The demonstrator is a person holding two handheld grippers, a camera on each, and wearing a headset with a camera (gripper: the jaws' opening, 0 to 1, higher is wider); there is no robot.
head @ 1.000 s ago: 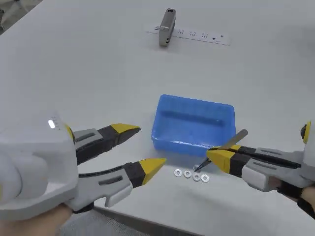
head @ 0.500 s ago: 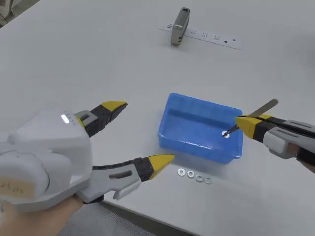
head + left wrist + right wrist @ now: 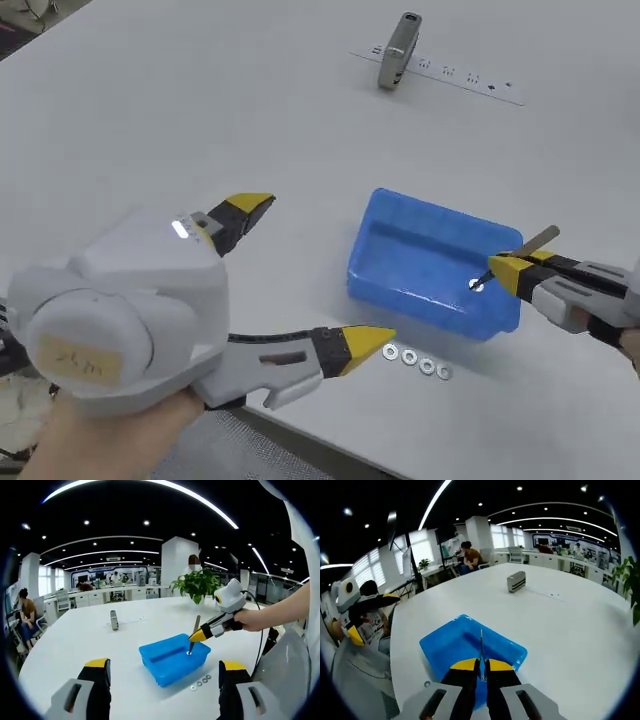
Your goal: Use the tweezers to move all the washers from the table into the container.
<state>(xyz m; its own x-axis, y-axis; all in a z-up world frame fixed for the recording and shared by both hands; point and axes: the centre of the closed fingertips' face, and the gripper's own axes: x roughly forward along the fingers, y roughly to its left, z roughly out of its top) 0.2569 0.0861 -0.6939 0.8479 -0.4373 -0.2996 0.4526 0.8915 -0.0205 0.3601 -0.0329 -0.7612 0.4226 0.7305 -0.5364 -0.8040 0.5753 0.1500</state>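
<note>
Right gripper [image 3: 497, 270], at the right edge of the head view, is clenched on the tweezers [image 3: 538, 240]: its yellow-tipped jaws are closed together on the metal shank. The upper end of the tweezers sticks up behind the jaws and the point slants down to the left. In the right gripper view the right gripper [image 3: 482, 665] has the tweezers [image 3: 481, 645] running straight out between its jaws over the blue container [image 3: 445, 640]. In the head view, a washer [image 3: 477, 286] shows as a small silvery ring at the tweezer point, inside the right half of the container [image 3: 420, 210]. Whether it is pinched or lying on the container floor, cannot tell. Left gripper [image 3: 322, 270], in the lower left of the head view, is released, jaws spread wide with nothing between them, hovering over the worktop [image 3: 150, 120] to the left of the container. In the left gripper view its jaws [image 3: 164, 664] frame the container [image 3: 170, 672]. Four loose washers [image 3: 417, 360] lie in a short row on the worktop, just below the container's near wall and to the right of the left gripper's lower jaw tip. The same row shows in the left gripper view [image 3: 200, 683]. At the top of the head view, well apart from the container, a white power strip [image 3: 450, 75] lies flat with a grey adapter [image 3: 398, 50] standing on its left end.
</note>
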